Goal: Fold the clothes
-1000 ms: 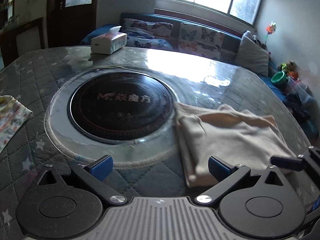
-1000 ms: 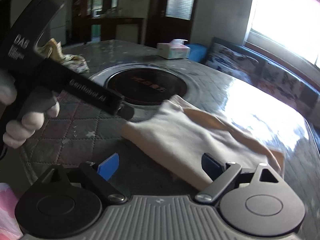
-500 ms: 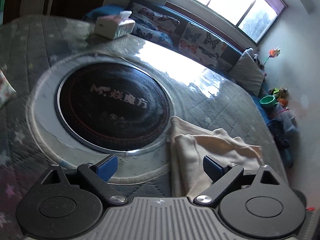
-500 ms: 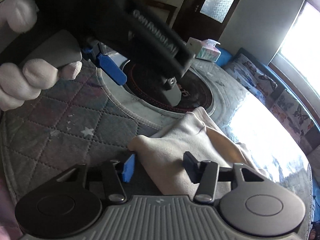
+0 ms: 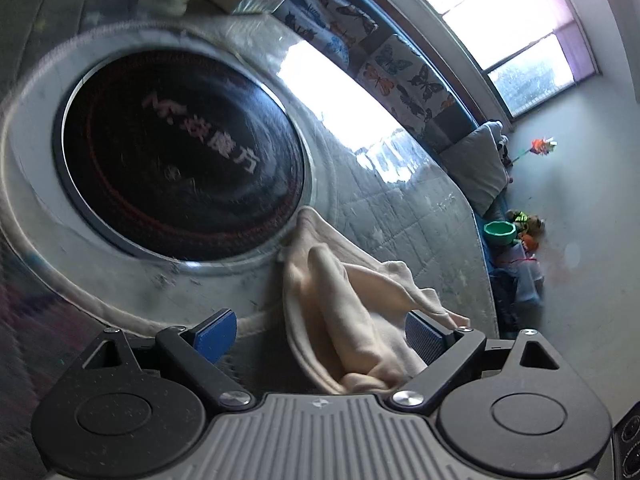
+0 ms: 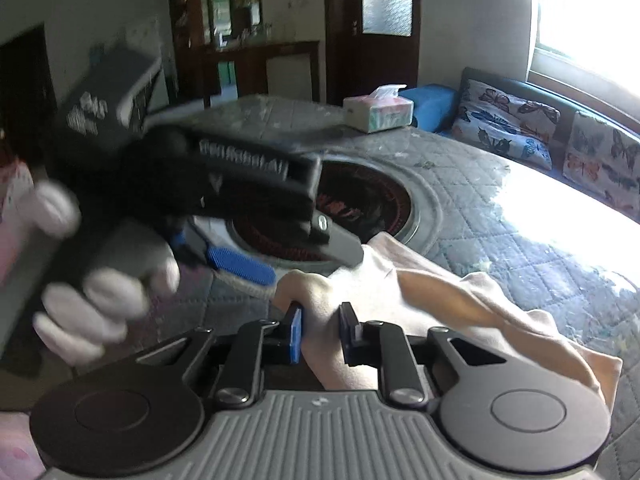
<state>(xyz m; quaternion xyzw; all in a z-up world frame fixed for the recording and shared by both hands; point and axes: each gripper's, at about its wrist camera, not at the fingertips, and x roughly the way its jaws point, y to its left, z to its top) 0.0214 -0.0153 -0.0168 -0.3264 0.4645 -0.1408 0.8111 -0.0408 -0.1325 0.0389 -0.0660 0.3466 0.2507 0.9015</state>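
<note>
Our left gripper (image 5: 320,330) stands wide open, the cream garment (image 5: 344,312) bunched between its fingers. At eleven o'clock we see the dark round hotplate (image 5: 180,160) touching the garment's far corner.

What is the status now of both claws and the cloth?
Right claw shut on cream garment. Left claw open, garment edge lying between its fingers. Garment bunched beside round black cooktop. Left claw close over right; nothing else in the way.

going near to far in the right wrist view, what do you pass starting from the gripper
right gripper shut on the cream garment → round black cooktop set in the table → tissue box at the table's far edge → wooden door at the back of the room
</note>
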